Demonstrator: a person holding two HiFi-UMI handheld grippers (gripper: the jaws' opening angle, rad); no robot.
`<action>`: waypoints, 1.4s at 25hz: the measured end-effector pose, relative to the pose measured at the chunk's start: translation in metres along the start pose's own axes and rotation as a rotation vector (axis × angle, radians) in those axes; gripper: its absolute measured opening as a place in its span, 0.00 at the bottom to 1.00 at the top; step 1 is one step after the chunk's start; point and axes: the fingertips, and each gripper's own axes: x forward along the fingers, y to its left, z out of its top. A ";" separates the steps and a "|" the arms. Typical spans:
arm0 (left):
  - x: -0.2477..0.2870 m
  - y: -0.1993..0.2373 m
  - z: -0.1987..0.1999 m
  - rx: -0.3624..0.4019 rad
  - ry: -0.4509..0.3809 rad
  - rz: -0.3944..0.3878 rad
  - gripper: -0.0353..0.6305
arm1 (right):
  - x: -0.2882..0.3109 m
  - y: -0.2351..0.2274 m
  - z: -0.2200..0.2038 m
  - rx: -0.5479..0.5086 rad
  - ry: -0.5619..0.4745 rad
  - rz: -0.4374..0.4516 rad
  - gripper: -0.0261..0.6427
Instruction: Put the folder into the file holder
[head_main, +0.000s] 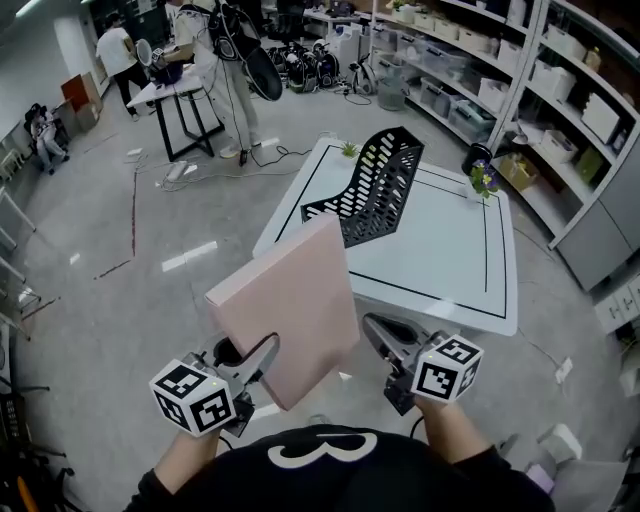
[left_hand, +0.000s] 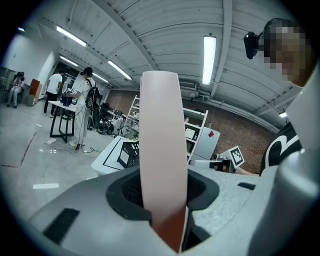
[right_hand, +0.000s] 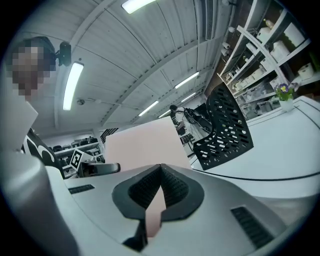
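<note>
A pink folder (head_main: 290, 300) is held tilted in the air in front of the white table (head_main: 450, 250). My left gripper (head_main: 255, 360) is shut on its lower left corner. In the left gripper view the folder (left_hand: 160, 150) stands edge-on between the pads. My right gripper (head_main: 378, 330) sits just right of the folder's lower edge. Its jaws (right_hand: 159, 172) meet at the tips, and the folder's flat face (right_hand: 142, 145) shows beyond them. The black mesh file holder (head_main: 375, 190) stands upright on the table, beyond the folder, and shows too in the right gripper view (right_hand: 225, 125).
A small pot of flowers (head_main: 483, 180) stands at the table's right edge and a green sprig (head_main: 348, 150) at its far edge. Storage shelves (head_main: 560, 80) line the right wall. People (head_main: 215, 60) stand by a black-legged table (head_main: 180, 100) at the back left.
</note>
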 end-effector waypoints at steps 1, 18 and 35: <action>0.006 0.004 0.006 0.008 -0.006 -0.002 0.28 | 0.003 -0.006 0.004 -0.003 -0.002 -0.001 0.05; 0.048 0.049 0.126 0.162 -0.092 -0.069 0.28 | 0.038 -0.031 0.050 -0.011 -0.054 -0.061 0.05; 0.133 0.091 0.247 0.328 -0.097 -0.253 0.28 | 0.081 -0.071 0.120 -0.003 -0.219 -0.267 0.05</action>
